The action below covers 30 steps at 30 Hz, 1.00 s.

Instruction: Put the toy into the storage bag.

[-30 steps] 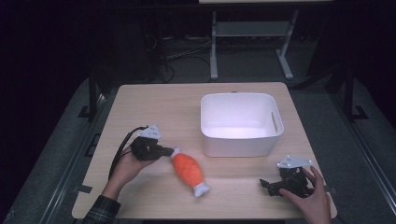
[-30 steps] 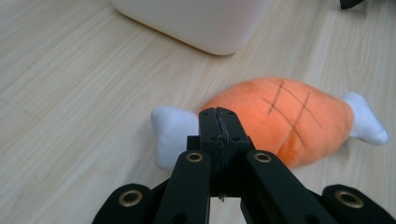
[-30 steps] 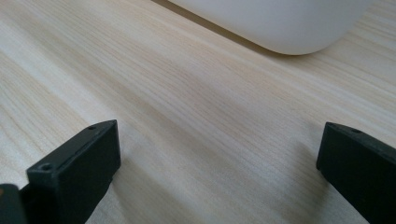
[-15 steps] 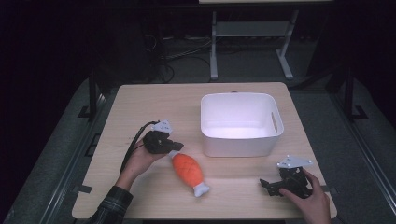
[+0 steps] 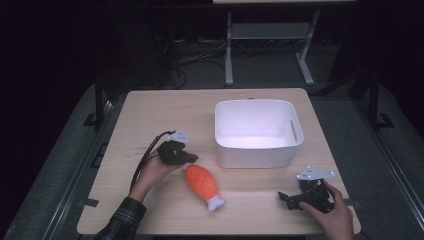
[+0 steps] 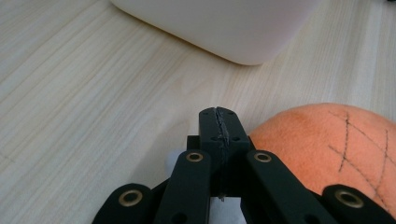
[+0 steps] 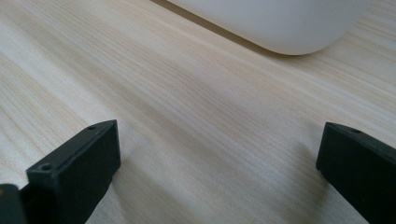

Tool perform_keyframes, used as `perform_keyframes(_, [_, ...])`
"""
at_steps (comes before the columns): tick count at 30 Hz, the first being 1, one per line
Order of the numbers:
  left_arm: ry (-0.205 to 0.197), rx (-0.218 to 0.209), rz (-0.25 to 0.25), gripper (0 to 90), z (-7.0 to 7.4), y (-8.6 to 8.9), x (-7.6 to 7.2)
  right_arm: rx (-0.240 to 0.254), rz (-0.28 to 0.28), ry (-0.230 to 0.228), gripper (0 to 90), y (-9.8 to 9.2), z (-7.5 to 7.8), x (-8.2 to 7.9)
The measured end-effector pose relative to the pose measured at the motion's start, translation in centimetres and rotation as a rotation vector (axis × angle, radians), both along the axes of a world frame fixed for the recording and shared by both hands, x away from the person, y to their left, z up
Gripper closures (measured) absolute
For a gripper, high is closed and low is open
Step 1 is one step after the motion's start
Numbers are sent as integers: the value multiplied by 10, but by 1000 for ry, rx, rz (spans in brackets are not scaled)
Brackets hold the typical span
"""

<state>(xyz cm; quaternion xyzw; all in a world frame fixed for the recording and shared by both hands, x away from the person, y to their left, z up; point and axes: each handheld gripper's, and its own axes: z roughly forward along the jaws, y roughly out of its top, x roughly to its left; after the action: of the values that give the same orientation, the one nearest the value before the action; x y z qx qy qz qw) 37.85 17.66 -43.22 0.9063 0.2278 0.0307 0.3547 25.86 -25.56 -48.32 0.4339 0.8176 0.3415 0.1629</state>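
High view: the left gripper [image 5: 189,158] is held just beside the orange end of a plush fish [image 5: 202,185], which lies on the table [image 5: 150,115] ahead of and to the right of the tool, its white tail pointing away toward the near edge. In the left gripper view the jaws are pressed together, with nothing between them, and the orange plush [image 6: 327,140] sits just to their right, close against the linkage. The step in hand is judged to be the approach to the toy; no grasp is made yet. For the next move the jaws would need to be spread and brought around the fish's body before it could be lifted toward the white bin [image 5: 257,132] beyond the tool. The right gripper [image 5: 292,199] is rested low on the table with its jaws spread wide, well apart from the toy.

Pale wood grain is seen across the tabletop. Dark floor, cables and a metal stand are seen beyond the table.
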Motion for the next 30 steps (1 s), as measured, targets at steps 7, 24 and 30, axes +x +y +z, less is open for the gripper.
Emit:
perform_keyframes(7, [4, 24, -8, 896, 0, 5, -4, 0, 0, 0, 0, 0, 0, 0])
perform_keyframes(24, [15, 32, 7, 896, 0, 24, -27, 0, 0, 0, 0, 0, 0, 0])
perform_keyframes(30, [11, 31, 8, 896, 1, 29, -37, 0, 0, 0, 0, 0, 0, 0])
